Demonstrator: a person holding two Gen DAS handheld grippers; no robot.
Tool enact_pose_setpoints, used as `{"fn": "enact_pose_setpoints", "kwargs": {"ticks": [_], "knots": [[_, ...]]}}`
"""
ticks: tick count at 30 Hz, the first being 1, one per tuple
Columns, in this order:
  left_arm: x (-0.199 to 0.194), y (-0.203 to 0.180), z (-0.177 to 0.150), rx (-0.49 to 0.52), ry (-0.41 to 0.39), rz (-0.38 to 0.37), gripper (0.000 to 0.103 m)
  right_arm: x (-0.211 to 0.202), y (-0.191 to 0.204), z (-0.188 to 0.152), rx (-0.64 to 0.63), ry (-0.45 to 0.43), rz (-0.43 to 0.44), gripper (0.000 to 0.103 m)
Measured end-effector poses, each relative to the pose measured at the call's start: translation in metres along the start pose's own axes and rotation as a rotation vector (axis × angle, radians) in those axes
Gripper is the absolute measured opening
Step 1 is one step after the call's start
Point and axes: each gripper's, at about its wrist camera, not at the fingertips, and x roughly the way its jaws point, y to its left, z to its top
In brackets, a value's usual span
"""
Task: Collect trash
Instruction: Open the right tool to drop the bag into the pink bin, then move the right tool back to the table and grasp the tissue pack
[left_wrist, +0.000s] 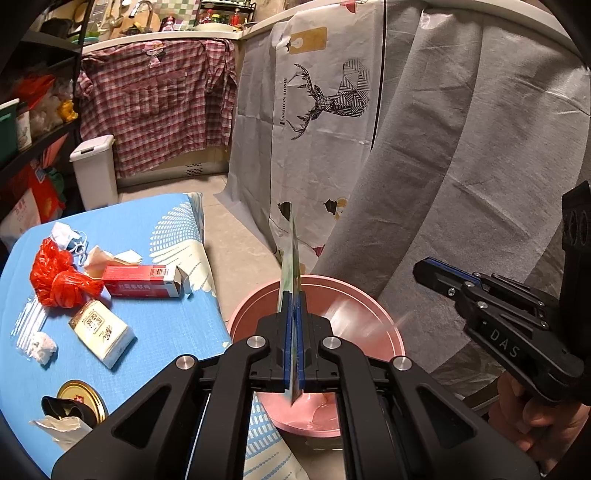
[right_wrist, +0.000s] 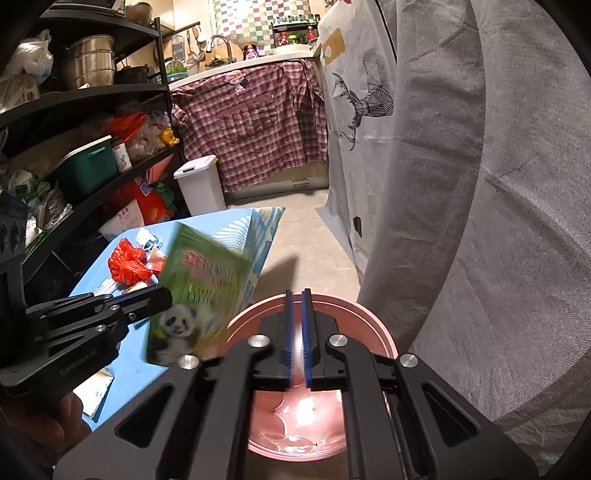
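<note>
My left gripper (left_wrist: 293, 295) is shut on a flat green wrapper (left_wrist: 291, 251), seen edge-on here. The right wrist view shows a panda printed on the wrapper (right_wrist: 203, 280). The wrapper hangs over the rim of a pink basin (left_wrist: 354, 295) on the floor. My right gripper (right_wrist: 298, 293) is above the same basin (right_wrist: 369, 317), its blue pads slightly apart with nothing between them. On the blue table (left_wrist: 166, 229) lie a red plastic bag (left_wrist: 59, 280), a red box (left_wrist: 144, 280), a tissue pack (left_wrist: 101, 332), a face mask (left_wrist: 70, 236) and a jar lid (left_wrist: 79, 400).
A white lidded bin (left_wrist: 94, 170) stands on the floor behind the table. Black shelving (right_wrist: 92, 92) full of goods runs along the left. Grey cloth (left_wrist: 461, 147) drapes furniture close on the right. A hand (left_wrist: 543, 410) holds the right gripper's handle.
</note>
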Motion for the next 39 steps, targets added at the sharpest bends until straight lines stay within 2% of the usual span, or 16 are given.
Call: {"fn": "enact_pose_setpoints", "kwargs": {"ticks": [2,4,11,19,30,39], "knots": [[-0.001,0.001,0.0,-0.002,-0.002,0.003,0.005,-0.002,0.001,0.0,0.001,-0.015,-0.02,0.048],[-0.002,0.002,0.0,-0.005,-0.006,0.008,0.008,-0.005,0.0,0.0,0.002,-0.024,-0.022,0.048],[-0.013,0.01,0.001,-0.01,-0.024,0.019,0.008,-0.008,0.005,-0.001,-0.015,-0.038,-0.024,0.048],[-0.046,0.039,0.003,-0.045,-0.071,0.056,0.008,-0.018,0.018,-0.002,-0.056,-0.077,-0.022,0.048],[-0.106,0.133,0.0,-0.158,-0.143,0.164,0.008,-0.027,0.065,0.004,-0.115,-0.142,0.089,0.046],[-0.134,0.207,-0.003,-0.223,-0.162,0.278,0.008,-0.003,0.119,0.01,-0.139,-0.135,0.198,0.044]]}}
